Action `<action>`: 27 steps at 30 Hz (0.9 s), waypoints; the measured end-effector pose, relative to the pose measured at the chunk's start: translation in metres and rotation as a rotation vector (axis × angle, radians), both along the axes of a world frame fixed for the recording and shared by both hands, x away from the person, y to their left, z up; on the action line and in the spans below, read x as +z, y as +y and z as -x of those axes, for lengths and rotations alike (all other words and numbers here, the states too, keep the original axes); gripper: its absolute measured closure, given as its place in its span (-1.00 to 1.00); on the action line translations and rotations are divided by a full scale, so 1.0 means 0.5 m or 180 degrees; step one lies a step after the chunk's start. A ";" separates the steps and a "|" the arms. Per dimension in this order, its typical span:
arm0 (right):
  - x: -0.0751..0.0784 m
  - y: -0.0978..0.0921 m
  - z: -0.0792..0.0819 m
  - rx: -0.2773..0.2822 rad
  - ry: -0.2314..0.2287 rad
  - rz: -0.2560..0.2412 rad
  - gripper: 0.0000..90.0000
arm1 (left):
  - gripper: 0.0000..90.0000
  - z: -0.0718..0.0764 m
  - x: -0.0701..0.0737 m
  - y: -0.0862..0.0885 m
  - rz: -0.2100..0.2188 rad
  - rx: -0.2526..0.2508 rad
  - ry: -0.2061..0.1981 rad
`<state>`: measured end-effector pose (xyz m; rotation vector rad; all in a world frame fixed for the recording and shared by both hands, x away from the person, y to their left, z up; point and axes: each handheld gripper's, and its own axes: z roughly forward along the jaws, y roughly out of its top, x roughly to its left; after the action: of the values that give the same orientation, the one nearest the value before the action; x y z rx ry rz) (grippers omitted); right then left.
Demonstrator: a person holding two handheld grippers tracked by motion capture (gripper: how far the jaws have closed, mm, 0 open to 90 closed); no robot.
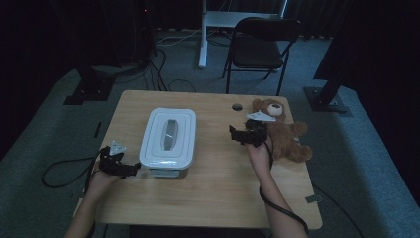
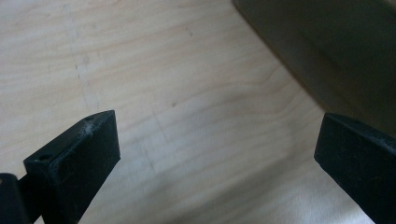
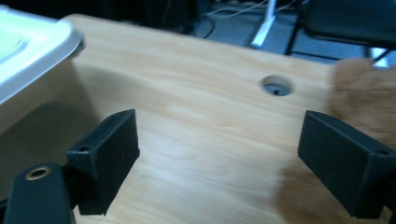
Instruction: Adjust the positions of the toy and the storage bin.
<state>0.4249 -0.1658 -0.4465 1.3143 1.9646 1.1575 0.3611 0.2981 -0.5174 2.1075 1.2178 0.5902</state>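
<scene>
The teddy bear (image 1: pixel 282 131) is seen lying on the desk (image 1: pixel 213 193) just beside the right tool (image 1: pixel 234 133), its fur touching the outer side of that tool's spread jaws, which are released and hold nothing. The left tool (image 1: pixel 134 170) is likewise released, its jaws wide apart over bare wood, just beside the lidded white box (image 1: pixel 168 136).
</scene>
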 end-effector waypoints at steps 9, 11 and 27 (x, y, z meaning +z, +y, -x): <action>-0.084 0.106 -0.038 0.0225 0.0252 0.0126 -0.73 | -0.99 -0.034 -0.003 -0.012 -0.0065 -0.0182 0.0018; -0.101 0.131 -0.049 0.0270 0.0302 0.0204 -0.73 | -0.99 -0.041 -0.005 -0.012 -0.0036 -0.0190 0.0023; -0.130 0.229 -0.079 0.0511 0.0393 0.0217 -0.73 | -0.99 -0.070 -0.001 -0.027 0.0066 -0.0210 0.0006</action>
<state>0.4643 -0.0515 -0.5114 1.2385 2.2134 1.0943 0.3960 0.2848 -0.5180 2.1226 1.1458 0.5440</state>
